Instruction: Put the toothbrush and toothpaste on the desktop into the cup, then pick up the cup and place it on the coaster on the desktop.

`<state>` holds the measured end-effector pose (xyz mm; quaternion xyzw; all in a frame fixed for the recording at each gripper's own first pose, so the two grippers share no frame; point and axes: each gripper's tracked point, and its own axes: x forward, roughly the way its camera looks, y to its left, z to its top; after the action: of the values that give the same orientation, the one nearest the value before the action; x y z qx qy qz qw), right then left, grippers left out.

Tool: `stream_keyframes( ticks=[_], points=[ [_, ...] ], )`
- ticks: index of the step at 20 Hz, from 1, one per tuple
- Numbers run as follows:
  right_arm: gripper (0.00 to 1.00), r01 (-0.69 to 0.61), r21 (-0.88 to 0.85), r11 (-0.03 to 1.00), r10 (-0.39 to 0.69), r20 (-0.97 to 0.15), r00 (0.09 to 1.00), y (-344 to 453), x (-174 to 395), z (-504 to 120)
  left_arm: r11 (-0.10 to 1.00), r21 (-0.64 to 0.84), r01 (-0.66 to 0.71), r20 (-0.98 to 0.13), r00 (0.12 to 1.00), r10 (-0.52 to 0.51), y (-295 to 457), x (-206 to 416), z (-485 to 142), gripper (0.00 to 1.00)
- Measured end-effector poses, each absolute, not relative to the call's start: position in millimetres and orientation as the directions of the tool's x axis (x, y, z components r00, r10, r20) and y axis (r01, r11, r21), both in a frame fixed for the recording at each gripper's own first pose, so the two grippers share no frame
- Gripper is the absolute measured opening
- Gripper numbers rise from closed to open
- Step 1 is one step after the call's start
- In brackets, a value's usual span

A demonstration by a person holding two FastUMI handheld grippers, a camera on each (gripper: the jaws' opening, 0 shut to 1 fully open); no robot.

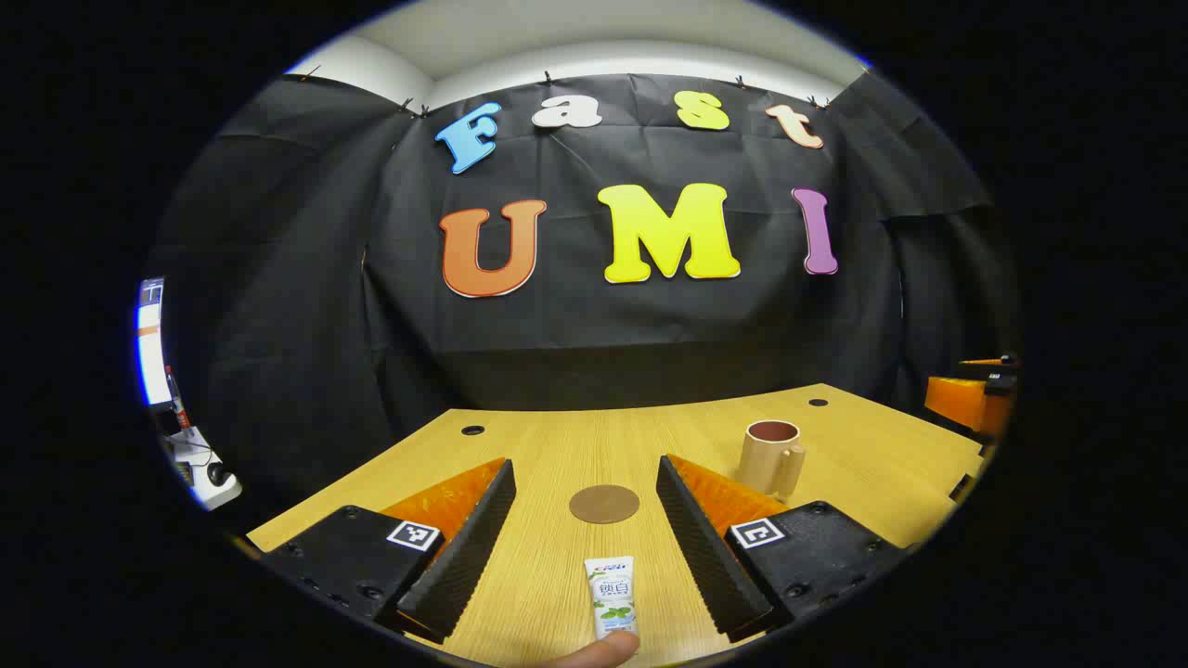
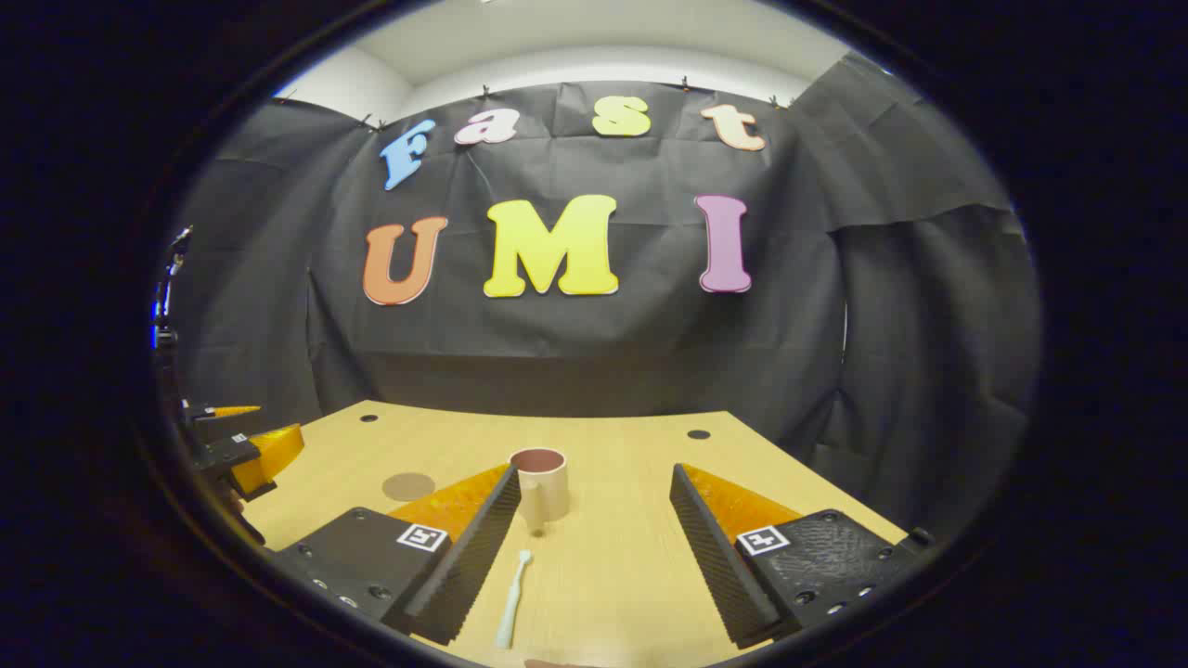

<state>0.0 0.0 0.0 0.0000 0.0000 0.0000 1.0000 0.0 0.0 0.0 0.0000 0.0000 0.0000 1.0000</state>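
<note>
Nearest to us in the left gripper view lies the toothpaste [image 1: 612, 594], flat on the counter [image 1: 557, 445] between the spread left tongs [image 1: 586, 538], with what looks like a fingertip [image 1: 599, 652] touching its near end at the bottom edge. Beyond it, in the middle of the counter, sits the round brown coaster [image 1: 604, 504], and farther right stands the cup [image 1: 771, 456], upright, mouth open, handle turned toward us. In the right gripper view the toothbrush [image 2: 512, 598] lies on the counter just inside the left finger of the right tongs [image 2: 594, 547], head pointing away toward the cup [image 2: 541, 482], which stands just beyond it; the coaster [image 2: 409, 486] is off to the left. The right tongs are spread wide as well, and neither pair holds anything, so we judge that the task is at its start: both items are on the counter and the cup is apart from the coaster. To do the first pick well, we would bring the left tongs down so the tube sits squarely between the fingers, closing across its width near the middle, not at the slippery end, so it hangs steady. We would then carry it over the cup's mouth, tip it upright, and release low so it does not knock the cup over. The thin toothbrush calls for a low, centred pinch on its handle.
</note>
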Motion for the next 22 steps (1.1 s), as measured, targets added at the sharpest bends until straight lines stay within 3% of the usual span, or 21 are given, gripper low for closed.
stream_keyframes(
  ticks=[10,17,22],
  points=[
    [0.96,-0.024,-0.035,0.999,0.021,-0.083,0.996,23.1,14.6,-21.6,1.0,-0.001,0.002,0.012,1.0,-0.002,8.5,-10.0,0.1,0.98],
    [0.98,0.009,-0.035,0.999,-0.012,-0.075,0.997,20.6,20.2,-26.0,0.999,0.006,0.032,0.023,0.999,-0.033,2.3,-13.0,-0.2,0.98],
    [0.96,-0.005,-0.06,0.998,-0.004,-0.142,0.99,25.8,27.8,-53.6,0.999,-0.011,0.045,-0.019,0.999,-0.045,-4.8,-13.8,-18.6,0.98]
  ],
)
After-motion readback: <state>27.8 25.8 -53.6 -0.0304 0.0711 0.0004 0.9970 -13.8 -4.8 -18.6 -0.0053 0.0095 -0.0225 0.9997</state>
